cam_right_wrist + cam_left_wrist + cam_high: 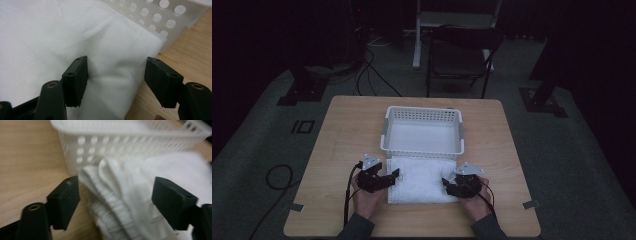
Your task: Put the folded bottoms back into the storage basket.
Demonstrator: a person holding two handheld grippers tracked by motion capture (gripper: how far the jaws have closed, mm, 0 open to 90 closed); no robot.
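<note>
A folded white towel [422, 181] lies on the wooden table [344, 130], just in front of a white perforated basket [422, 111]. My left gripper [393, 176] is at the towel's left edge. In the left gripper view its jaws [116, 200] stand wide apart around the bunched, layered edge of the towel [117, 195], without squeezing it. At the towel's right edge is my right gripper [447, 186]. In the right gripper view its jaws [116, 80] are open: one rests on the towel [50, 37], the other hangs over bare wood beside the fold.
The basket [130, 142] has nothing in it and stands close behind the towel. A dark chair [459, 55] and cables lie on the floor beyond the table's far edge. A person's hands hold both grippers near the front edge.
</note>
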